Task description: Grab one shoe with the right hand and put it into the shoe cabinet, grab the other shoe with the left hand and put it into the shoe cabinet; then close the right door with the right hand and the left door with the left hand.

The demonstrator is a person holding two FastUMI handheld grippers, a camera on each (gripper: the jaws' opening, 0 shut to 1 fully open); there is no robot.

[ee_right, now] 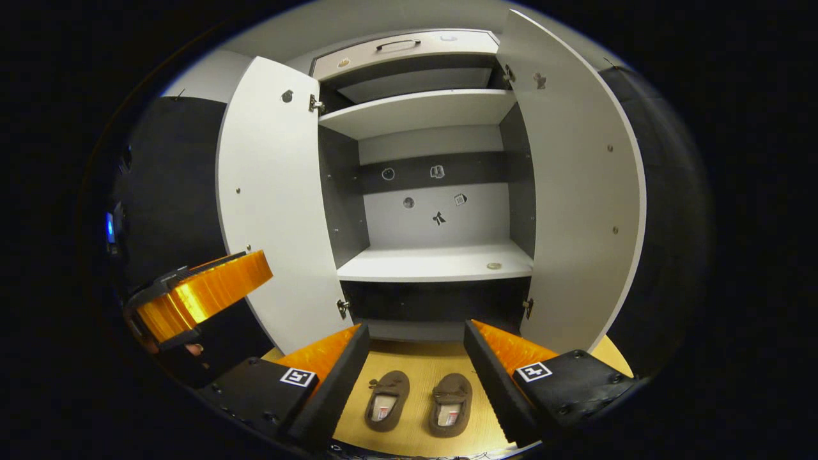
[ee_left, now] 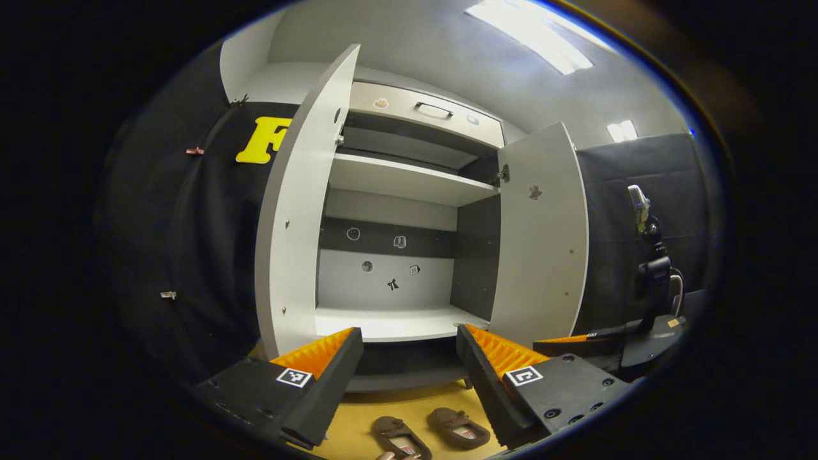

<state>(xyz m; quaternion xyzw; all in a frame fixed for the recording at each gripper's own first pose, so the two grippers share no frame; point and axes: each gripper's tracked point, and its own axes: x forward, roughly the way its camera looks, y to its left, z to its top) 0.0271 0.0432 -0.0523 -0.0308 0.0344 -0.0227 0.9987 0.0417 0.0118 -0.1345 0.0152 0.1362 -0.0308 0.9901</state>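
Wooden floor (ee_right: pixel 415 358): shoes (ee_right: pixel 415 404) between right claw (ee_right: pixel 414 377) fingers (claw empty).

Open white two-door shoe cabinet (ee_right: pixel 441 191): doors (ee_right: pixel 275 204) swung wide, flanking the entry; lower white shelf (ee_right: pixel 434 263) bare but for a small round disc (ee_right: pixel 493 266). Two brown slippers (ee_right: pixel 418 402) side by side on wooden floor (ee_right: pixel 422 358) in front.

Matt suede-like shoes (ee_right: pixel 418 402), smooth cabinet (ee_right: pixel 434 262)

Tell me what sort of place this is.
Probably a staged test booth, not a real home: a shoe cabinet with both doors open stands against black cloth walls, a pair of shoes lies on the floor before it, and a device on a stand stands nearby.
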